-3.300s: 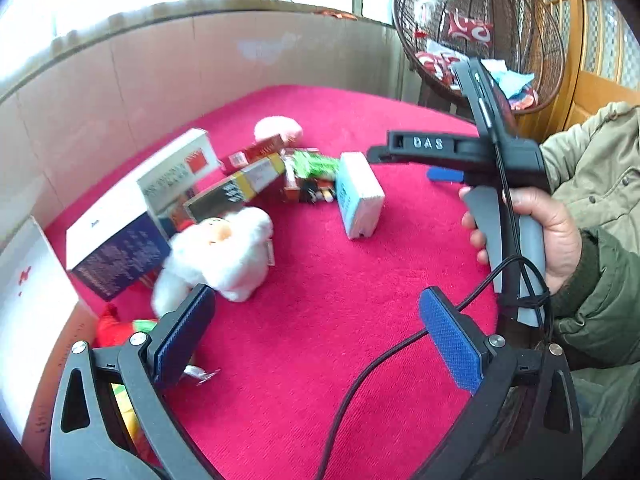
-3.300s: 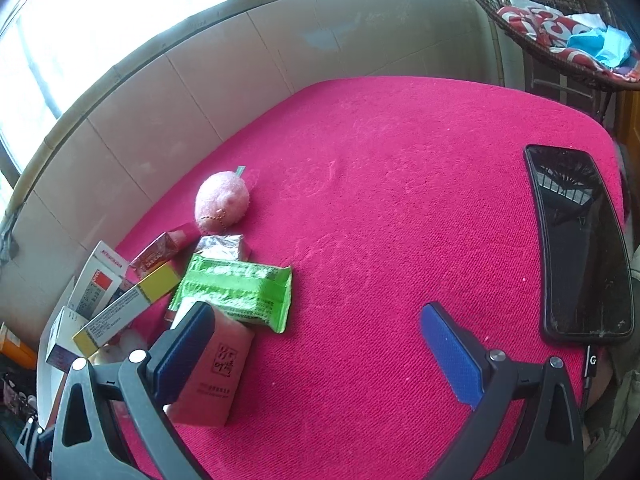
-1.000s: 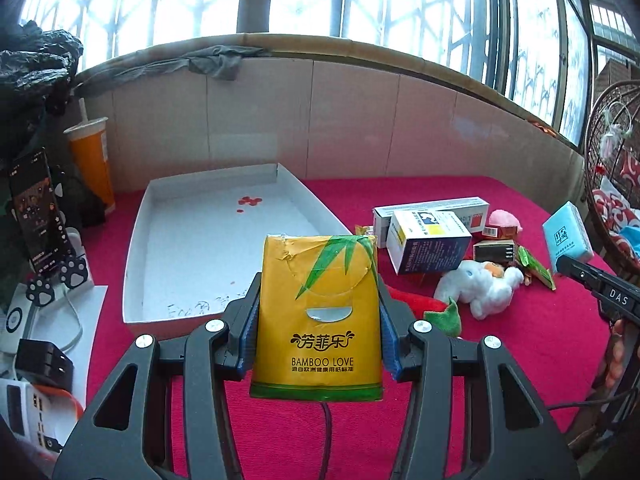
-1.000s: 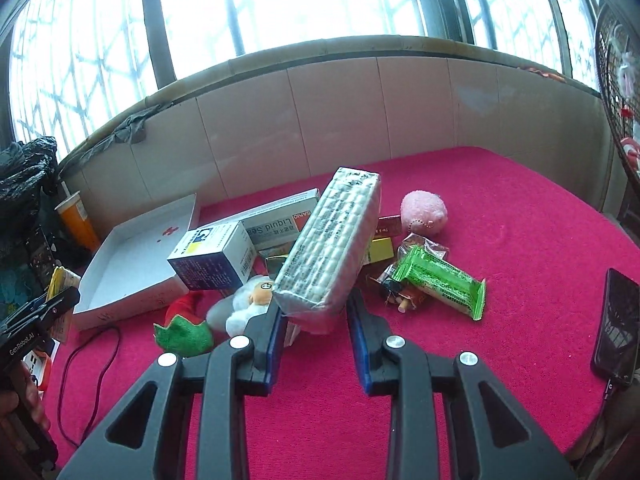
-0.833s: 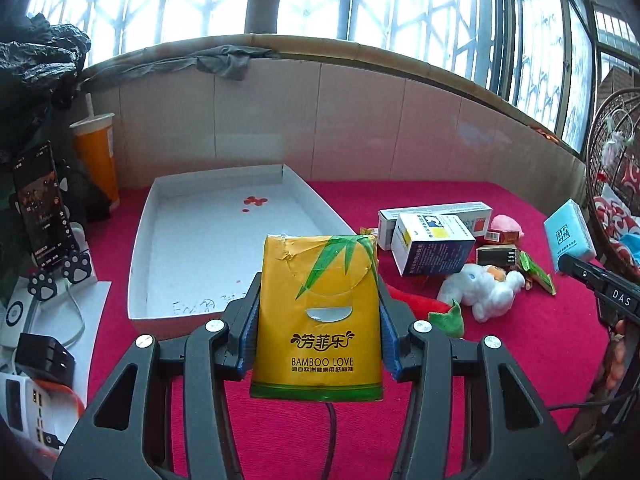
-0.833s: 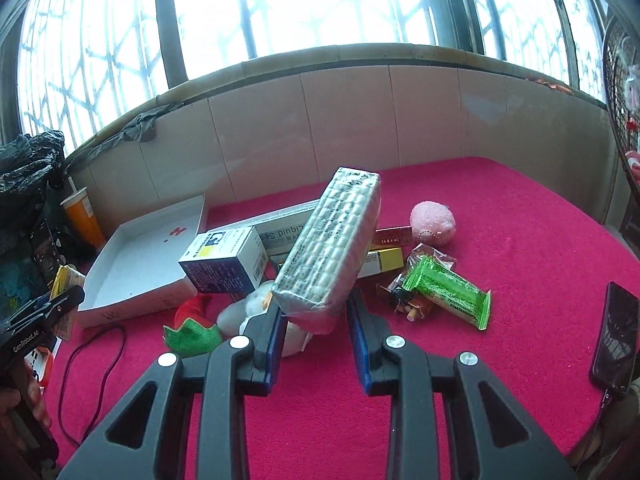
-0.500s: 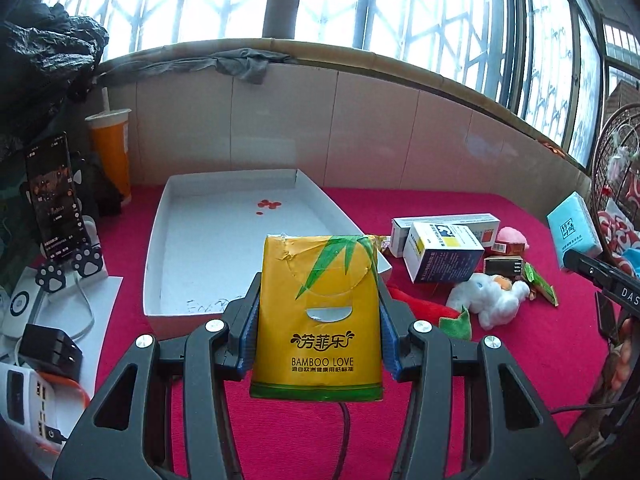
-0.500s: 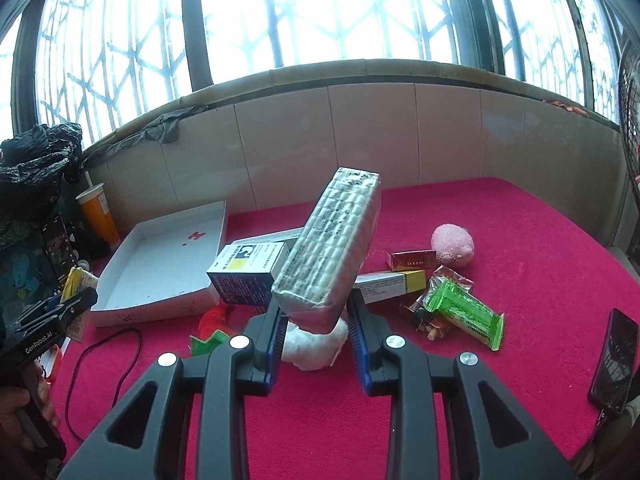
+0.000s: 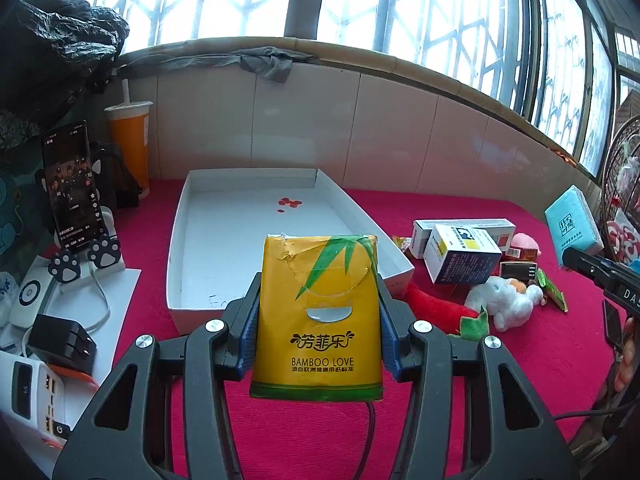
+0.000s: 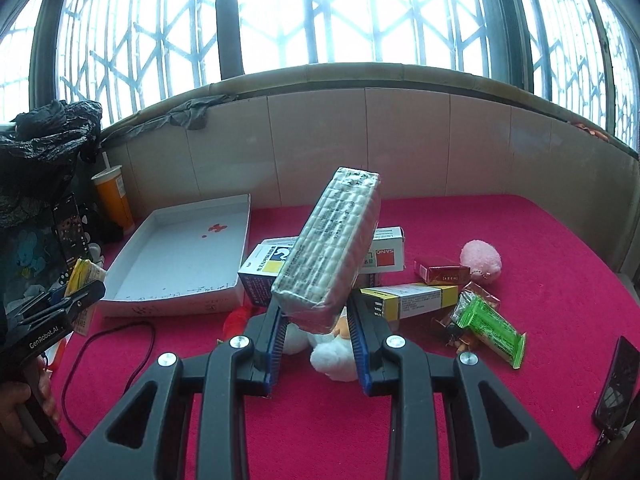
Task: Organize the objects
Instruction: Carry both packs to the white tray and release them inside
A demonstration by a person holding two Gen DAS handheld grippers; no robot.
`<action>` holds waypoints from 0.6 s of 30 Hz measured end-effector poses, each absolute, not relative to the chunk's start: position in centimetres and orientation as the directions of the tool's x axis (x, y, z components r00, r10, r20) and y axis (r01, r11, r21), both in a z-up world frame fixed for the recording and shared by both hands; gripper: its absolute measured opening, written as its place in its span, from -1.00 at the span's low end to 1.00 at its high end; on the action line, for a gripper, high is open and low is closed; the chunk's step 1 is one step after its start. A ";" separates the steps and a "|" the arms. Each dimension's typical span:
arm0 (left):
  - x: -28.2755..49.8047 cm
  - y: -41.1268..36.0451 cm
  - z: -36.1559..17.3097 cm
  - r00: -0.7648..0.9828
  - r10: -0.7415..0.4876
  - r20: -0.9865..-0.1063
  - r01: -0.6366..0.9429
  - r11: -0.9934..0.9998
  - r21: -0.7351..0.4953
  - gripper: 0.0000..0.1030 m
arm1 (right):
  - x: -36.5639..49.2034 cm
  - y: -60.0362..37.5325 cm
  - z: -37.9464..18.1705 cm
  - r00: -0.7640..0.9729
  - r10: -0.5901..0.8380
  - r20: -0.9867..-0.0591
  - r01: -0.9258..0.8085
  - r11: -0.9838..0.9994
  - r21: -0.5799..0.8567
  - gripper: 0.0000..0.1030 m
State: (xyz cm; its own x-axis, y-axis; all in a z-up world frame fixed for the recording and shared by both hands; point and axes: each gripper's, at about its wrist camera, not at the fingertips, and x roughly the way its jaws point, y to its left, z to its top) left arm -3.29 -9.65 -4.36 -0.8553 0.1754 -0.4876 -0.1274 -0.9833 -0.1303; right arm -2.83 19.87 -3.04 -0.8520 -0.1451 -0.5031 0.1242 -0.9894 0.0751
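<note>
My left tool (image 9: 318, 344) is clamped on an upright yellow tissue pack (image 9: 318, 316); the white tray (image 9: 208, 240) lies just ahead of it on the red bench (image 9: 520, 344). My right tool (image 10: 316, 340) is clamped on a tilted blue tissue pack (image 10: 330, 248), above the boxes (image 10: 384, 256) and plush toy (image 10: 332, 356).

My left gripper (image 9: 318, 344) clamps a yellow tissue pack (image 9: 318, 316); my right gripper (image 10: 316, 336) pinches a silver-wrapped block (image 10: 330, 248).
</note>
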 end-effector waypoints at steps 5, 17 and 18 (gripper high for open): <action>-3.3 -10.2 -4.4 -0.857 0.163 -0.488 -0.111 -0.985 -0.134 -0.05 | -3.7 18.9 -2.6 -0.849 -0.159 -0.504 0.144 -0.987 0.069 -0.43; -3.5 -11.4 -4.8 -0.857 0.143 -0.495 -0.082 -0.986 -0.143 -0.05 | -5.2 15.8 -2.0 -0.842 -0.205 -0.499 0.201 -0.978 0.062 -0.43; -3.5 -11.5 -4.8 -0.857 0.142 -0.495 -0.080 -0.986 -0.144 -0.05 | -5.3 15.5 -2.0 -0.841 -0.208 -0.499 0.207 -0.977 0.058 -0.42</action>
State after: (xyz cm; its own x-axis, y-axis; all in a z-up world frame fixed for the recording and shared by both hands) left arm -3.50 -11.52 -4.79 -0.8574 0.1416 -0.4947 -0.0796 -0.9863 -0.1444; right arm -5.32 15.52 -1.95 -0.8412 -0.2084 -0.4990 0.2074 -0.9765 0.0582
